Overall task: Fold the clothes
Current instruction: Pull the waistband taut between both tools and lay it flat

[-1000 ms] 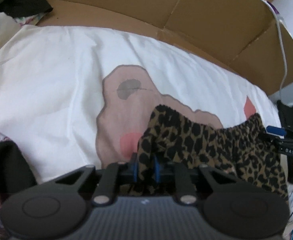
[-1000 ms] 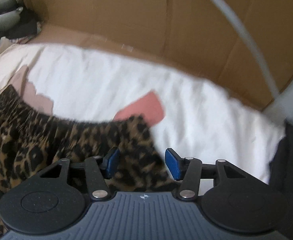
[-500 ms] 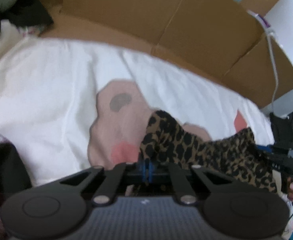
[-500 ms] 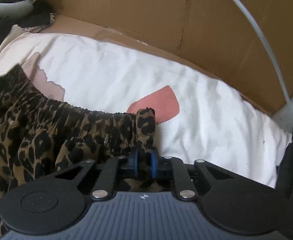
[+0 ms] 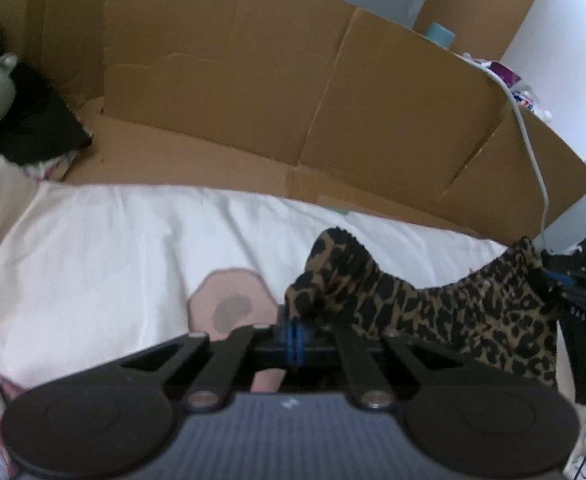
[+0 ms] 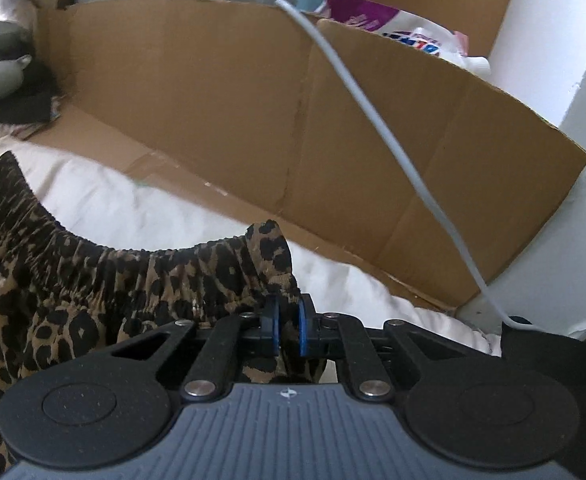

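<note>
Leopard-print garment: gathered waistband stretched above the white sheet, 3 o'clock of its pink print (partly covered). Left gripper: clenched on one waistband corner. Right gripper: jaws closing, pinching the opposite corner. Cardboard: 12 o'clock.

Read only white letters "DAS" on the black body of the right gripper, at three o'clock in the left wrist view. Found blurred, unreadable print on the purple-and-white package at one o'clock, right wrist view.
</note>
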Motion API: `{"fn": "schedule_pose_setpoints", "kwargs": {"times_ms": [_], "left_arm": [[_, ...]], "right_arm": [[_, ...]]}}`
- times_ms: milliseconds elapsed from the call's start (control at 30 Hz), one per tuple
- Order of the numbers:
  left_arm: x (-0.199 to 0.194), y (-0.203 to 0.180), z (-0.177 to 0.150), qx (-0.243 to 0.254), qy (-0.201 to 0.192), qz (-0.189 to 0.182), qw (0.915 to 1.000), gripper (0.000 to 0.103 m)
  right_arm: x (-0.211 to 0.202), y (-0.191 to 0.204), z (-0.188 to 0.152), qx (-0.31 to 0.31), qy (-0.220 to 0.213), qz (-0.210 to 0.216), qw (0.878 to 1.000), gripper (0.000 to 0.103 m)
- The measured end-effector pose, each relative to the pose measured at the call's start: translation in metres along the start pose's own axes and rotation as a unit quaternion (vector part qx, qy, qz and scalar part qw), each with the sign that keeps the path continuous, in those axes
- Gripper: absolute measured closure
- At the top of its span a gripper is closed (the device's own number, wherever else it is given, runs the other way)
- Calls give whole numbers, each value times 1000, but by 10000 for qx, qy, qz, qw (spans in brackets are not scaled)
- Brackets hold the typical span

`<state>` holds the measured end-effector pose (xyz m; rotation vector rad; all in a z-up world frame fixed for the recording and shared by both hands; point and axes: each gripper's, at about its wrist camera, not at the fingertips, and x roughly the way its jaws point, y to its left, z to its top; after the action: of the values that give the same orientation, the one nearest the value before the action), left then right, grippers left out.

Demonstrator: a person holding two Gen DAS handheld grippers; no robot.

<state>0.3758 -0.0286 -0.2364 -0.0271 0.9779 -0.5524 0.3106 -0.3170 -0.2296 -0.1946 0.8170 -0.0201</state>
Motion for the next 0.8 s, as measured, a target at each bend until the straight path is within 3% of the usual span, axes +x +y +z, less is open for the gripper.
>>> {"fn": "schedule_pose_setpoints", "kwargs": {"times_ms": [167,233,300,367,400,467,700,800], "left_arm": [[19,5,12,-108,65,132,9998,100],[37,9,8,-208,360,442,9982,95],[48,11,2,-274,515,802,9951,83],[44,14,-4,-426,379,850,9947,69],[41,16,-8,-533,314,771,9951,62],[36,19,-14,-634,318,721,9949,60],[5,21,-13,-762,287,654,9945,60],[-13,12,-8,-760,272,827,9933,62]], "right_arm": [[13,4,10,-7,91,-200,9998,95],[26,-1,4,335,441,-212,9982,85],[39,-8,-4,710,864,-244,9934,72],[38,-17,-14,1019,930,-152,9903,67],[34,-22,-18,1135,856,-7,9899,57],[23,-32,-24,1232,715,271,9894,50],[-8,-61,-45,1736,564,684,9808,50],[-12,-72,-59,2609,629,892,9592,50]]}}
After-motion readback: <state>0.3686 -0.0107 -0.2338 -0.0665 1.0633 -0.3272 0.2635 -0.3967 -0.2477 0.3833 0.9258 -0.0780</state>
